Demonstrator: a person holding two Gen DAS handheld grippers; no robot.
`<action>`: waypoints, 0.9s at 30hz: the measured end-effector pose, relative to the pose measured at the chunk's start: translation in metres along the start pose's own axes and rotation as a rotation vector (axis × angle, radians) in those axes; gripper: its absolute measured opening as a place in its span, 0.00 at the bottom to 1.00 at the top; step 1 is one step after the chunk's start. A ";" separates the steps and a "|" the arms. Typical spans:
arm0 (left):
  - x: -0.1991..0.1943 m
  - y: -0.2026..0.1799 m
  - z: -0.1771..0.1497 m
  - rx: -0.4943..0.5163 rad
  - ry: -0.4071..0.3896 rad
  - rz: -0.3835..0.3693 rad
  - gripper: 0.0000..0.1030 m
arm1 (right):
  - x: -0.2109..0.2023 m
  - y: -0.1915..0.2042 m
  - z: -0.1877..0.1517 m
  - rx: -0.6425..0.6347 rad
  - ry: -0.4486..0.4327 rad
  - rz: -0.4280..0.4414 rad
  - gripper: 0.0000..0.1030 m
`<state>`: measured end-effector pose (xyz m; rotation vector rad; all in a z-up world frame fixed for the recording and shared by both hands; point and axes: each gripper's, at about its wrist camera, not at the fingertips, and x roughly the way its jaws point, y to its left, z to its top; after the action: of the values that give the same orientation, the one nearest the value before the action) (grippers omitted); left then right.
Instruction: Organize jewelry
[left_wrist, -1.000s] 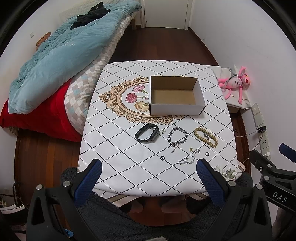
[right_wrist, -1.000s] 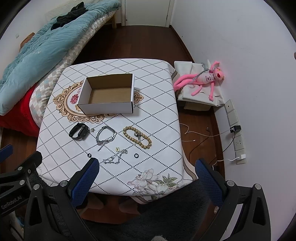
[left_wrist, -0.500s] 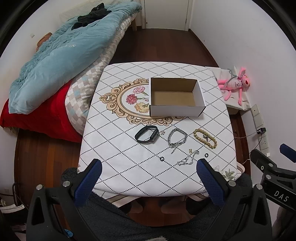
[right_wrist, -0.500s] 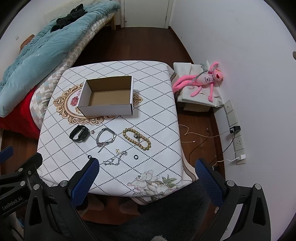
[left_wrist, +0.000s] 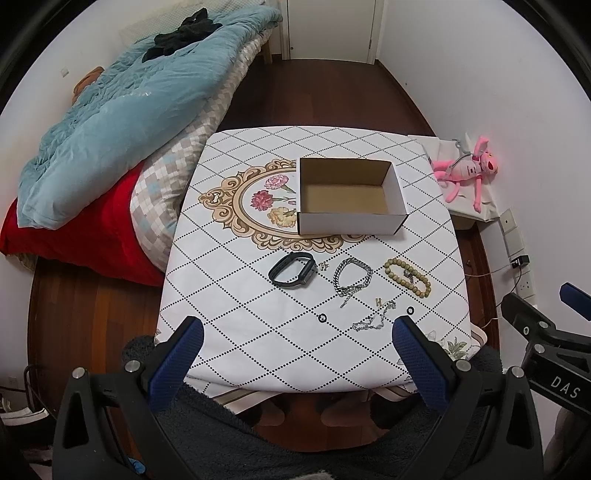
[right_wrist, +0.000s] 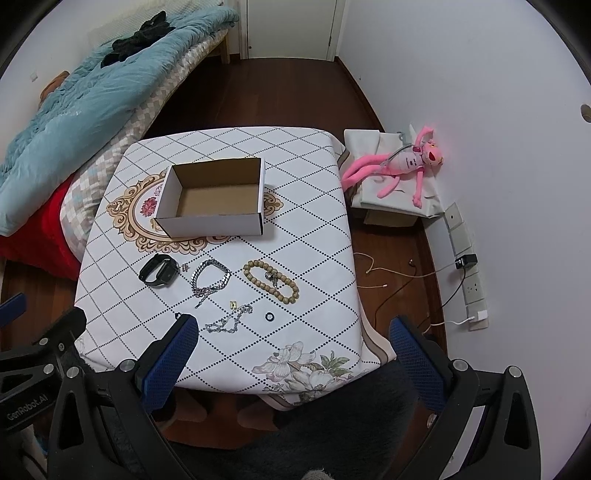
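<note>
An open white cardboard box (left_wrist: 399, 192) (right_wrist: 212, 225) stands empty mid-table. In front of it lie a black wristband (left_wrist: 293, 274) (right_wrist: 159, 274), a silver chain bracelet (left_wrist: 351, 278) (right_wrist: 210, 278), a wooden bead bracelet (left_wrist: 407, 277) (right_wrist: 272, 281), a thin silver chain (left_wrist: 375, 317) (right_wrist: 229, 321), two small black rings (left_wrist: 323, 318) (right_wrist: 270, 316) and small gold charms (left_wrist: 378, 301). My left gripper (left_wrist: 295, 354) and right gripper (right_wrist: 291, 350) are both open and empty, held above the table's near edge.
The table (left_wrist: 229, 295) has a white diamond-pattern cloth. A bed with a blue quilt (left_wrist: 122, 110) lies to the left. A pink plush toy (right_wrist: 402, 166) sits on a box to the right. Wall sockets and cables (right_wrist: 465, 266) are at the right wall.
Both grippers have drawn slightly back and up; the table looks a little smaller. Nothing on the table has moved.
</note>
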<state>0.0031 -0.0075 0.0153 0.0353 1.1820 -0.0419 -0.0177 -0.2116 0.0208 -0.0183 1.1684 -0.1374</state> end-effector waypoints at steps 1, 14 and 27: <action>0.000 0.000 0.000 0.001 0.000 0.001 1.00 | 0.000 0.000 0.000 -0.001 -0.001 0.000 1.00; -0.003 0.001 0.002 0.003 -0.003 -0.002 1.00 | -0.003 0.002 0.001 -0.004 -0.004 -0.001 1.00; 0.010 -0.008 0.014 0.011 -0.038 0.026 1.00 | 0.005 -0.002 0.007 0.023 -0.009 -0.003 1.00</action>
<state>0.0192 -0.0160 0.0114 0.0598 1.1431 -0.0261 -0.0096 -0.2150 0.0195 -0.0008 1.1579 -0.1535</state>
